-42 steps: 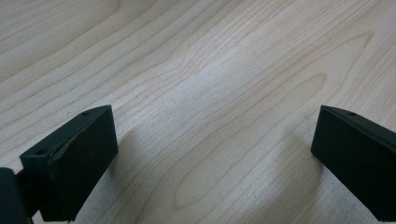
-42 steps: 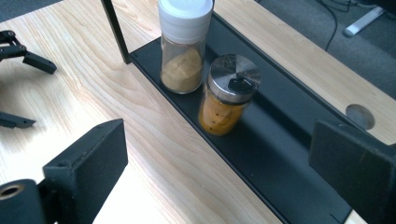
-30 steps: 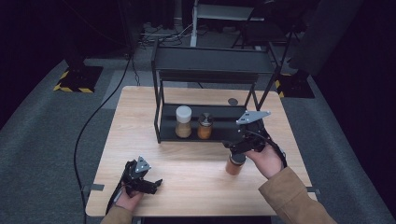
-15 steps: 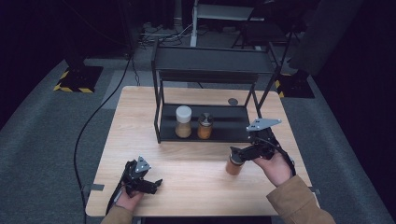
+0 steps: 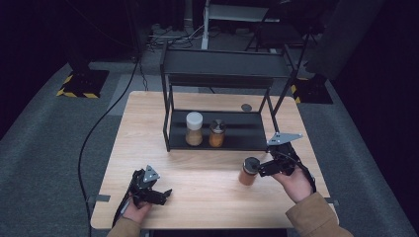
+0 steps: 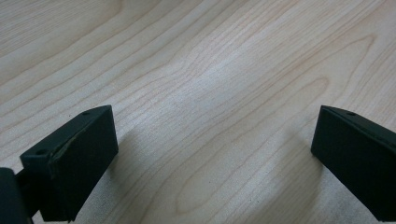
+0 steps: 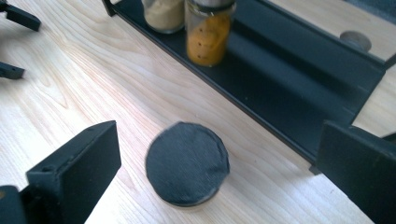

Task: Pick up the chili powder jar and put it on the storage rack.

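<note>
Your right tool (image 5: 260,168) sits open just beside the dark-lidded jar (image 5: 249,171) near the desk's (image 5: 148,128) right edge, your left tool (image 5: 160,194) at its near edge.

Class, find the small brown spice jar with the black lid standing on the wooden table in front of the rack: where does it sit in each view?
High view: the brown spice jar with the black lid is at lower right, just left of the right gripper.
Left gripper view: bare wooden table between the jaws.
Right gripper view: jar at bottom centre, seen from above.
Shared landmark: the black metal rack.
</note>
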`<action>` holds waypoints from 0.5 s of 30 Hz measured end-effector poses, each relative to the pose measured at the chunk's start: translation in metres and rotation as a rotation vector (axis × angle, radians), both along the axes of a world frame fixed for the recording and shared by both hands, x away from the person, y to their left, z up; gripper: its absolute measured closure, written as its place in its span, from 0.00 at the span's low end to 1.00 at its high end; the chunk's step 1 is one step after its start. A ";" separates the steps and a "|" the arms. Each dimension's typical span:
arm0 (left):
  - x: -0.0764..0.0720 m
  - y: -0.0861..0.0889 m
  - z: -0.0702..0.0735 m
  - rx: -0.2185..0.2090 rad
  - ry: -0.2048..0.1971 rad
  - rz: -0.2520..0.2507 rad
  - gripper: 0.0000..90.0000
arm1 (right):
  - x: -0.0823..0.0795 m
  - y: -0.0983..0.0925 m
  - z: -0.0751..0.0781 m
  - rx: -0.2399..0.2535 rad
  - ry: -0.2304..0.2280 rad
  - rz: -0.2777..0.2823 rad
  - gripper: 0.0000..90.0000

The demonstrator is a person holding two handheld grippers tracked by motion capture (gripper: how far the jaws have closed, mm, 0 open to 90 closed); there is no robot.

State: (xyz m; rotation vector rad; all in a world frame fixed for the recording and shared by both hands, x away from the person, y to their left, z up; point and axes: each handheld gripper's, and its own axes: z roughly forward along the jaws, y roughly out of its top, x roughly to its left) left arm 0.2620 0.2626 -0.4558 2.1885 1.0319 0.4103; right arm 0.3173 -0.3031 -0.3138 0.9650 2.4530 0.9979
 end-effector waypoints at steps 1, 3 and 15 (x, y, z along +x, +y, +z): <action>0.000 0.000 0.000 0.000 0.000 0.000 0.00 | 0.000 -0.001 -0.002 -0.002 0.001 -0.003 0.00; 0.000 0.000 0.000 0.000 0.000 0.000 0.00 | 0.002 -0.002 -0.007 -0.002 0.010 -0.010 0.00; -0.001 -0.001 0.000 0.002 -0.001 0.003 0.00 | 0.008 0.001 -0.028 -0.033 0.039 -0.005 0.00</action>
